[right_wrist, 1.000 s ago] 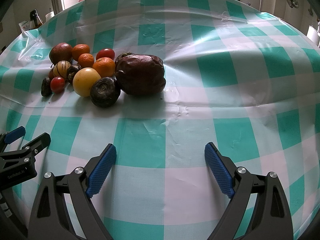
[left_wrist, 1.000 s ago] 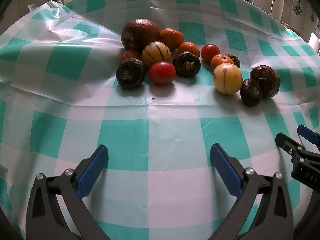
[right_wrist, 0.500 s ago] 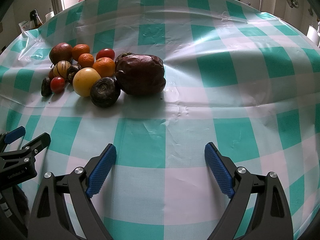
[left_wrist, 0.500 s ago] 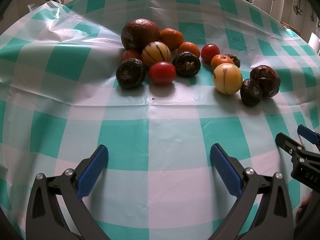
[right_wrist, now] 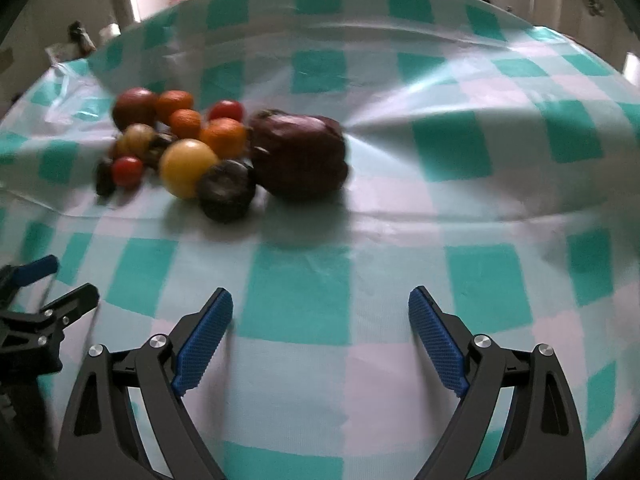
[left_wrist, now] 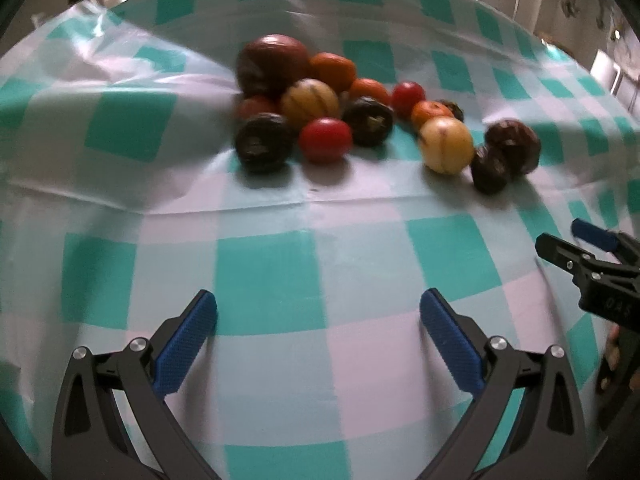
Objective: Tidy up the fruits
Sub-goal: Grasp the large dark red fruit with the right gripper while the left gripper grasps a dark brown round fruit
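The fruits lie in one loose heap on the teal-and-white checked plastic tablecloth (left_wrist: 272, 272), towards its far side and well apart from both tools. In the heap are a big dark red round fruit (left_wrist: 274, 62) at the back, small orange mandarins (left_wrist: 332, 70), a striped yellow melon-like fruit (left_wrist: 310, 100), a red tomato (left_wrist: 325, 139), several dark wrinkled round fruits (left_wrist: 262, 142), and a smooth pale yellow fruit (left_wrist: 446, 144). In the right wrist view a large wrinkled maroon fruit (right_wrist: 298, 156) lies at the right end of the heap, touching a dark fruit beside it.

The left gripper (left_wrist: 318, 334) is spread wide and holds nothing. The right gripper (right_wrist: 320, 330) is also spread wide and empty. Both hover over bare cloth in front of the heap.

I judge that the sorting is not yet begun; this is the approach step. The next move probably calls for choosing one fruit at the edge of the heap, such as the tomato or the maroon fruit, and bringing the spread fingers around it without pushing its neighbours. No bowl or tray is visible, so the target place is unclear.
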Demonstrator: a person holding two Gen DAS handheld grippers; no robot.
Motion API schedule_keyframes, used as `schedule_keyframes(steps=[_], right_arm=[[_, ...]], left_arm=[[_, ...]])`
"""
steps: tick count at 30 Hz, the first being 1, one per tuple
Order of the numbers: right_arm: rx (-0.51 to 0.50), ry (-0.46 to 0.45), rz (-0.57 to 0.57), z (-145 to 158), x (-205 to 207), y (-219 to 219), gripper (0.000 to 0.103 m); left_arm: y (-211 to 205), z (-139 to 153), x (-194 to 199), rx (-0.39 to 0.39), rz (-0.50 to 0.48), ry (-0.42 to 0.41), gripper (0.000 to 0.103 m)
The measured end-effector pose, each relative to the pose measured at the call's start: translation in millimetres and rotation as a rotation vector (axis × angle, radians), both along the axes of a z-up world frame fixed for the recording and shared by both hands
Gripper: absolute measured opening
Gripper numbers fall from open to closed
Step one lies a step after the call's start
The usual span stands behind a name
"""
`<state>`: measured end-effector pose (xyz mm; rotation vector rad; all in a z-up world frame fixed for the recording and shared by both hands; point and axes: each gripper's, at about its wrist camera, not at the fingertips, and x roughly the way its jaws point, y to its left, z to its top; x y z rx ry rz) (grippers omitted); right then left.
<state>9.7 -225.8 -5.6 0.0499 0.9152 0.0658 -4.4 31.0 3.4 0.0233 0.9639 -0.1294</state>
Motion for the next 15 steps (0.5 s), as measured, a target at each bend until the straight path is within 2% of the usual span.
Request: schedule_keyframes(steps=[6,10,15], right_arm=[[-0.057,0.011,-0.011,-0.5,35.7,-0.8,0.087],[-0.070,0.012,-0.004,0.2,50.0,1.8,0.085],[-0.071,0.008,-0.011,1.8,66.8,8.6,0.082]], left_arm=[[33.2,0.4,6.7,-0.023,0.065,-0.006,0.101],[42.1,1.1,7.6,-0.032,0.072,-0.007,0.101],[31.8,-2.0,13.1,0.045,0.069,0.006,0.101]])
